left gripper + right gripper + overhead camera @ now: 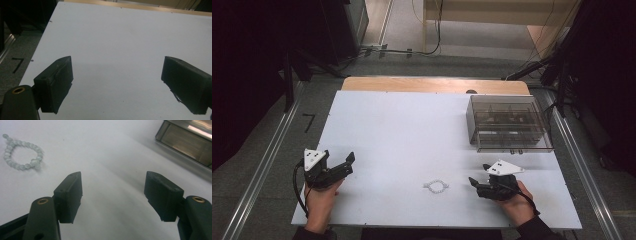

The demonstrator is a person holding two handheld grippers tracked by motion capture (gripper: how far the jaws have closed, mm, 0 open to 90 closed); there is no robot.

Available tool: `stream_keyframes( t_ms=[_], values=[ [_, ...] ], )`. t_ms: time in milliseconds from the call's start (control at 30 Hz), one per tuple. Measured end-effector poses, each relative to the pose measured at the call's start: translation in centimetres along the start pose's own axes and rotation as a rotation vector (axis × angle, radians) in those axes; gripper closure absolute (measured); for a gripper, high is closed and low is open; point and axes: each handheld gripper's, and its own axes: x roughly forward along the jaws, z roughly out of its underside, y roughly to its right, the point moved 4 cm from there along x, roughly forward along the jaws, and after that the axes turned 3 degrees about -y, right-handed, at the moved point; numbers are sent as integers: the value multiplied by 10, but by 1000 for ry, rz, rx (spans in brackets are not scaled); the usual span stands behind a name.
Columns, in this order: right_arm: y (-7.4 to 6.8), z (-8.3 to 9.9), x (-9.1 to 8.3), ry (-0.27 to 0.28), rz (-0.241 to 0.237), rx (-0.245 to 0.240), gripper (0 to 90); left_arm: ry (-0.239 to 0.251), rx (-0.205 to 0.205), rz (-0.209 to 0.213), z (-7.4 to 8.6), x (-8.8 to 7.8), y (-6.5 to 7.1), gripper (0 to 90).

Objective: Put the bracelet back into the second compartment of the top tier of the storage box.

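Near the table's front edge, the right gripper (477, 175) gapes empty beside the bead bracelet (436, 186), apparently lining up a grab; left gripper (343, 163) waits open.

Matt white bench, glassy beads, smoky clear plastic.

The white bench top (412, 135) looks smooth and matt, with a bare pale wooden strip (432, 84) along its far edge. The small ring of pale translucent beads (22, 152) is glossy and glass-like. The box of smoky see-through plastic (507, 122) is smooth and shiny, catching reflections. The black fingers (68, 195) of the right gripper (113, 195) look like dull rubbery plastic, slightly rough at the edges, held by brass-coloured metal inserts (43, 201).
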Motion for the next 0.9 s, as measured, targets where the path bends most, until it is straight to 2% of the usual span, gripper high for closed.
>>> stream_keyframes(
  t_ms=[433, 900],
  values=[
    [-19, -7, 13, -32, -34, -49, 315, 1, -2, 2, 0, 0, 0, 109],
    [-32, -12, 22, -55, -55, -84, 337, -2, -5, 6, 0, 0, -1, 109]
  ],
)
